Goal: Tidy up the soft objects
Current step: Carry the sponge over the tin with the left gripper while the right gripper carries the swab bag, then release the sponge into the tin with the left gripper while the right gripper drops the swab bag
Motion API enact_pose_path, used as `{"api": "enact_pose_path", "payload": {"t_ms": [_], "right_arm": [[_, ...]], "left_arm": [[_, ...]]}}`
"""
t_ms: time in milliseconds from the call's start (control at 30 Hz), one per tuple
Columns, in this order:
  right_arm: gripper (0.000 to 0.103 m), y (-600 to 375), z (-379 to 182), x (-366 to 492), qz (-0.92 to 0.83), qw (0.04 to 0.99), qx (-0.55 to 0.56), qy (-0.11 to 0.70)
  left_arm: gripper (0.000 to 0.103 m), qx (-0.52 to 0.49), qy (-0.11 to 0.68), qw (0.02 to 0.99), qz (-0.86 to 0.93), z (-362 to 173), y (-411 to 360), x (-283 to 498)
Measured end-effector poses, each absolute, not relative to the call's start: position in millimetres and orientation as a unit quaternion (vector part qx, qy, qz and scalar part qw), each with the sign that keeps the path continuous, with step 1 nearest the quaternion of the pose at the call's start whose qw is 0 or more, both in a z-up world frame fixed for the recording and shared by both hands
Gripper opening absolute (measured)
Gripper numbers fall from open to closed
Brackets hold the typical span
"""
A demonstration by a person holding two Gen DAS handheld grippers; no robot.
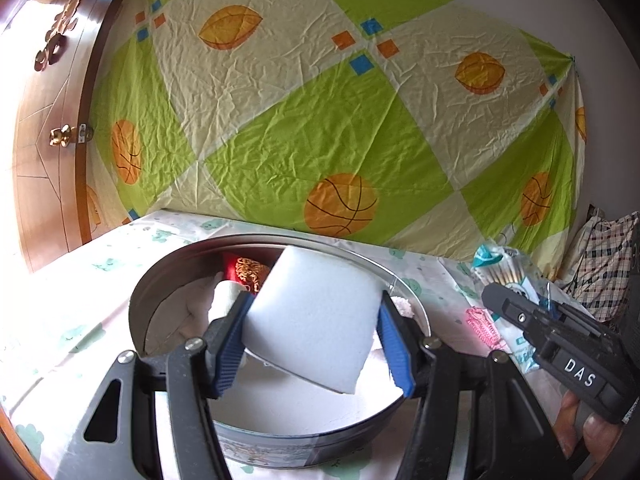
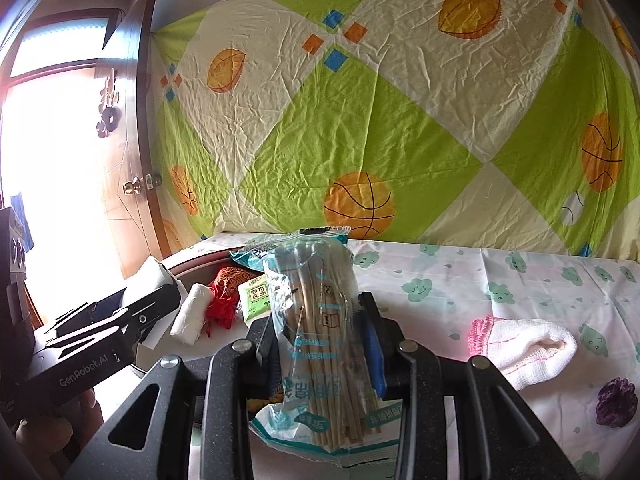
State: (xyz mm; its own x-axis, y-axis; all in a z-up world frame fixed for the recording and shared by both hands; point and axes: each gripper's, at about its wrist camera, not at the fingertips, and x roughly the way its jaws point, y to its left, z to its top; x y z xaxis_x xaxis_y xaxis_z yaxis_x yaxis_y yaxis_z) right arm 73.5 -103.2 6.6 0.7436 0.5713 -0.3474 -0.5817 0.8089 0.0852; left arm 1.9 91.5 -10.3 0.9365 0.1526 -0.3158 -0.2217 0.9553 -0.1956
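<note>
1. We held the white foam block [image 1: 316, 320] clamped between the left gripper [image 1: 312, 336] fingers, tilted, above the round tin [image 1: 160, 280].
2. To do this well, we judged we should lower it to the tin's white floor before letting go, clear of the red pouch [image 1: 250, 272] and rolled white cloth [image 1: 228, 296] already inside.
3. The block looked smooth, pale and squared, barely dented.
4. Our right gripper [image 2: 320, 340] fingers pinched a bag of cotton swabs [image 2: 316, 320] upright beside the tin, above the desk [image 2: 520, 280]; a pink-edged cloth [image 2: 524, 344] lay near.
</note>
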Motion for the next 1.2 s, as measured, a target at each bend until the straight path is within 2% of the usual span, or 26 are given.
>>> {"api": "enact_pose_path", "payload": {"t_ms": [367, 633, 1200], "right_arm": [[0.036, -79.6, 25.3, 80.6, 0.326, 0.928, -0.034, 0.177], [0.036, -46.7, 37.6, 94.5, 0.342, 0.920, -0.057, 0.184], [0.036, 5.3, 8.0, 127.3, 0.362, 0.884, -0.101, 0.280]], "left_arm": [[0.060, -0.095, 0.167, 0.975, 0.113, -6.2, 105.9, 7.1], [0.060, -0.117, 0.211, 0.965, 0.101, -2.4, 134.6, 25.2], [0.060, -0.124, 0.300, 0.941, 0.094, -0.7, 173.5, 65.0]]}}
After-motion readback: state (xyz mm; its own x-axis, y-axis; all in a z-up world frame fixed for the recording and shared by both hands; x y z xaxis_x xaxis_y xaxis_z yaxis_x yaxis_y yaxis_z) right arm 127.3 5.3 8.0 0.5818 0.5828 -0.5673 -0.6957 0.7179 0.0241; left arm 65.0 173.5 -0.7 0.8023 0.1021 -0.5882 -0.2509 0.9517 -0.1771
